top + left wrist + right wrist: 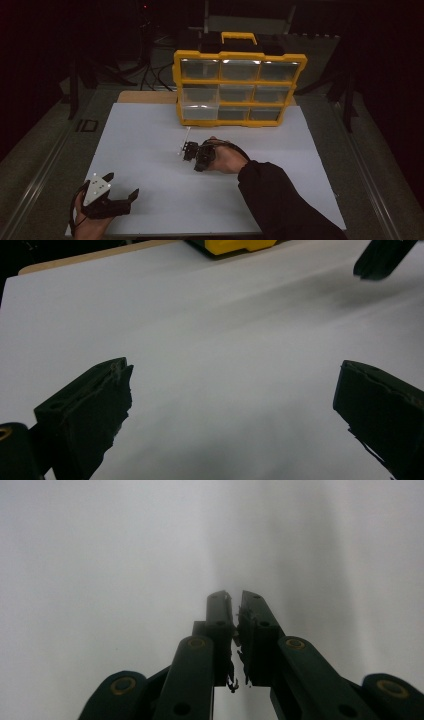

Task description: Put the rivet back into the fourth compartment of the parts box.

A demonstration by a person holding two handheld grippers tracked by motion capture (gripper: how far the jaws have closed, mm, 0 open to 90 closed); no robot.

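My right gripper point(186, 150) hovers over the middle of the white table sheet point(280, 165), held by a hand in a dark sleeve. Its jaws stand together in the right gripper view point(235, 596), and I see nothing between them there. In the high view, a thin white stick point(186, 135) lies slantwise just beyond its tips; I cannot tell whether they touch it. My left gripper point(122, 184) rests at the sheet's near left corner, jaws wide apart over bare sheet point(230, 375). The left gripper view catches the right gripper point(380, 257) at its top right.
A yellow parts organizer point(235, 87) with clear drawers and a top handle stands upright at the back of the sheet; its base edge point(235, 245) shows in the left gripper view. A wooden tabletop edge point(145, 96) shows behind the sheet. Dark floor surrounds the table.
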